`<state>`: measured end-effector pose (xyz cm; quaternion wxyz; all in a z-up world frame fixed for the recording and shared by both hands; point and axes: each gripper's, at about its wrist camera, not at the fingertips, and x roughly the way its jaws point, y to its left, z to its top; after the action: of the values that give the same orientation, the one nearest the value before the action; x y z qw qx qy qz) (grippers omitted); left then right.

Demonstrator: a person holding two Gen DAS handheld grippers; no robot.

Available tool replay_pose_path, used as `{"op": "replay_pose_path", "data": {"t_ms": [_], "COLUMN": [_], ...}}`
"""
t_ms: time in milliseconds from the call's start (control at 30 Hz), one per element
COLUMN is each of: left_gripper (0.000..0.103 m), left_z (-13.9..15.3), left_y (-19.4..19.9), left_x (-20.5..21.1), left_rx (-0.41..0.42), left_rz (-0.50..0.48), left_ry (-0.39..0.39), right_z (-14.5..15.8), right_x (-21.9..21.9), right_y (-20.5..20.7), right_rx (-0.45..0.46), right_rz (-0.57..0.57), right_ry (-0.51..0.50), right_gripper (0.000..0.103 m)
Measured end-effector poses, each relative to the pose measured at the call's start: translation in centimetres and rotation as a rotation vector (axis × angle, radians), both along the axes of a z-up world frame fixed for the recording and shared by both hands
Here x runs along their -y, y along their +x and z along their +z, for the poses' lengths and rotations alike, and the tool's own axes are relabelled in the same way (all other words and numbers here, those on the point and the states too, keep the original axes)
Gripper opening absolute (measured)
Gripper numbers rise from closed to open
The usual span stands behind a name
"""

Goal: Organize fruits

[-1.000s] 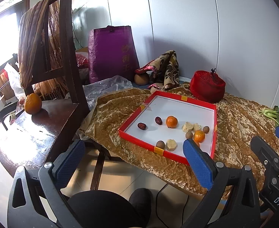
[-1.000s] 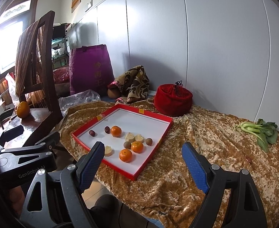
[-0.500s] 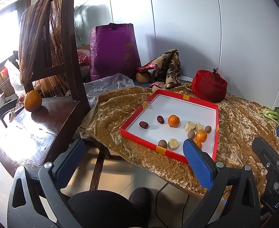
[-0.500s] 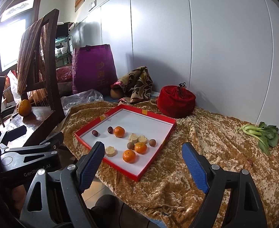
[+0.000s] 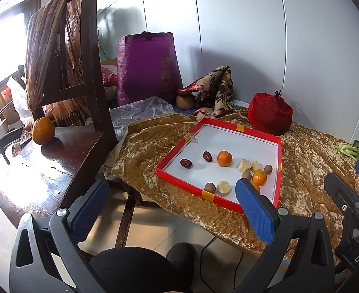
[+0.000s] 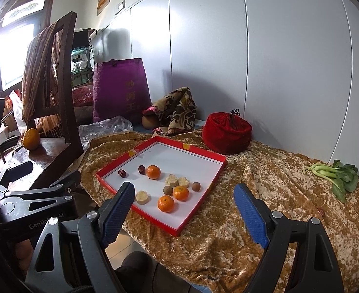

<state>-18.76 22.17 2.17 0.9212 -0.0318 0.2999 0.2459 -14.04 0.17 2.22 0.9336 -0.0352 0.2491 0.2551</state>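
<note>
A red-rimmed white tray (image 5: pixel 260 132) (image 6: pixel 199 151) lies on a gold cloth and holds three small oranges (image 6: pixel 166 203), two dark red dates (image 5: pixel 186 163), brown longans (image 6: pixel 195 186) and pale peeled pieces (image 6: pixel 142 197). One more orange (image 5: pixel 43 131) sits on the dark wooden chair seat at left. My left gripper (image 5: pixel 172 210) hovers open in front of the tray's near edge, nothing between its blue pads. My right gripper (image 6: pixel 184 214) is also open, low over the tray's near corner, and is seen at the right edge of the left wrist view (image 5: pixel 350 195).
A dark wooden chair (image 5: pixel 64 146) draped with a scarf stands left of the table. Behind the tray are a red velvet pouch (image 6: pixel 226 134), a purple bag (image 5: pixel 147 66), patterned cloth and a plastic sheet. Bok choy (image 6: pixel 335 173) lies at right. A grey wall backs the table.
Both grippers have drifted slightly toward the table, so the tray looks a little nearer. Jaws stay open and no fruit has moved.
</note>
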Motion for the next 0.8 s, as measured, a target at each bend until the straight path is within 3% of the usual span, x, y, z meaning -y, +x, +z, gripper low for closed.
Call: {"op": "replay_pose_path", "data": {"t_ms": [800], "left_gripper": [0.103], "left_z": [-0.2], "left_y": [1.1], "left_x": [-1.9], "left_rx": [0.011], "left_rz": [0.010], "left_ry": [-0.036], "right_z": [1.1], "right_x": [-2.8], "right_y": [0.4], "right_rx": [0.041], "right_rz": [0.020], "right_ry": [-0.081], "right_gripper": [0.085]}}
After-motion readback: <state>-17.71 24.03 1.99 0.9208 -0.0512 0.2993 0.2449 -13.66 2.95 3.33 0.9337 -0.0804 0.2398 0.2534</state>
